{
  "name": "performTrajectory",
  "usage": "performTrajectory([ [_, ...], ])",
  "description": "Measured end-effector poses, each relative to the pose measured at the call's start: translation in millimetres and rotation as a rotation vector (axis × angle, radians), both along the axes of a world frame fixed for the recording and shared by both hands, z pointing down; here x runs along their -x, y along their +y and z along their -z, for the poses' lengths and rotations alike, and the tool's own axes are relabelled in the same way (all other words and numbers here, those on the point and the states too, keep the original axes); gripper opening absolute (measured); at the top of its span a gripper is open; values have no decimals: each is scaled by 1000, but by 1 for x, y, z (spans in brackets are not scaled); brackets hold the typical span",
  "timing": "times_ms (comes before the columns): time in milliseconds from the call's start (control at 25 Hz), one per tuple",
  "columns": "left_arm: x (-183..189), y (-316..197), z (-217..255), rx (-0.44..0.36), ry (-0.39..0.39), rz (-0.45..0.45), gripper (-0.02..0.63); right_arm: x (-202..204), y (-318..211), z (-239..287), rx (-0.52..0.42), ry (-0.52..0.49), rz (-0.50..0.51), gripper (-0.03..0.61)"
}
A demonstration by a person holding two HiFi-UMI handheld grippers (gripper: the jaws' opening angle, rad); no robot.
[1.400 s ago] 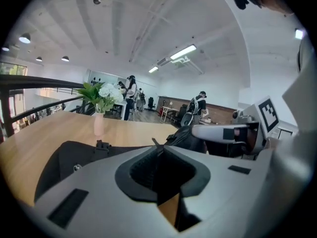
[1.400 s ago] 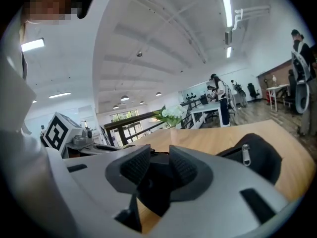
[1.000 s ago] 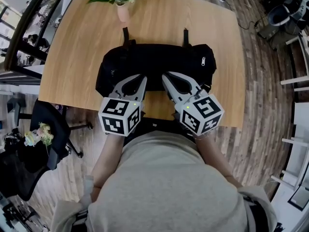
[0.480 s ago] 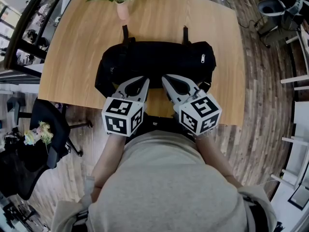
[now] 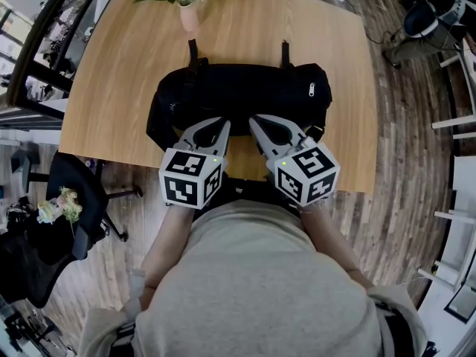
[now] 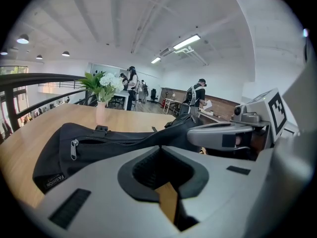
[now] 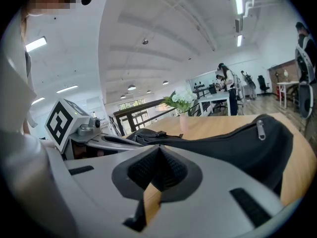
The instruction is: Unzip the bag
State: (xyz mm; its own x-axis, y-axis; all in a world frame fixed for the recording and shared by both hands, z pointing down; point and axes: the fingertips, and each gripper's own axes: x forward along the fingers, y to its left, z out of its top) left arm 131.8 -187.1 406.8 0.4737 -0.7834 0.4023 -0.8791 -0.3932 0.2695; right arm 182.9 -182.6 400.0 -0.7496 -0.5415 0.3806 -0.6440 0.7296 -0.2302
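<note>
A black bag point(image 5: 245, 91) lies across the wooden table point(image 5: 111, 73), its two straps toward the far side. A silver zipper pull point(image 5: 313, 92) sits on the bag's right end, and the zip looks closed. My left gripper point(image 5: 223, 123) and right gripper point(image 5: 253, 119) point side by side at the bag's near edge, tips over the fabric. The left jaws have just been closing and now meet; I see nothing between them. In the left gripper view the bag point(image 6: 114, 143) fills the space beyond the joined jaws. The right gripper view shows the zipper pull point(image 7: 257, 129) to the right.
A pink vase of white flowers point(image 5: 187, 6) stands at the table's far edge behind the bag. A black office chair point(image 5: 74, 192) is on the floor to the left. The table's near edge runs just under both grippers. People stand far off in the room.
Both grippers stay at the bag's near edge. Only a slight shift of the whole picture shows.
</note>
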Motion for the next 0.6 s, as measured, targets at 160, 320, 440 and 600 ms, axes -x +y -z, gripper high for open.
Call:
performTrajectory([
  [160,-1,0,-2,6,0,-3,26,0,0,-2,7,6,2,6],
  [320,0,-1,-1,6,-3,-3,26,-1,0,-2,-3,11,-4,6],
  [440,-1,0,-1,6,-1,-5,26,-2,-1,0,-12,9,-8,6],
  [600,-4,1,-2,7,-1,-17,26,-1,-1,1,-18,6,-9,6],
])
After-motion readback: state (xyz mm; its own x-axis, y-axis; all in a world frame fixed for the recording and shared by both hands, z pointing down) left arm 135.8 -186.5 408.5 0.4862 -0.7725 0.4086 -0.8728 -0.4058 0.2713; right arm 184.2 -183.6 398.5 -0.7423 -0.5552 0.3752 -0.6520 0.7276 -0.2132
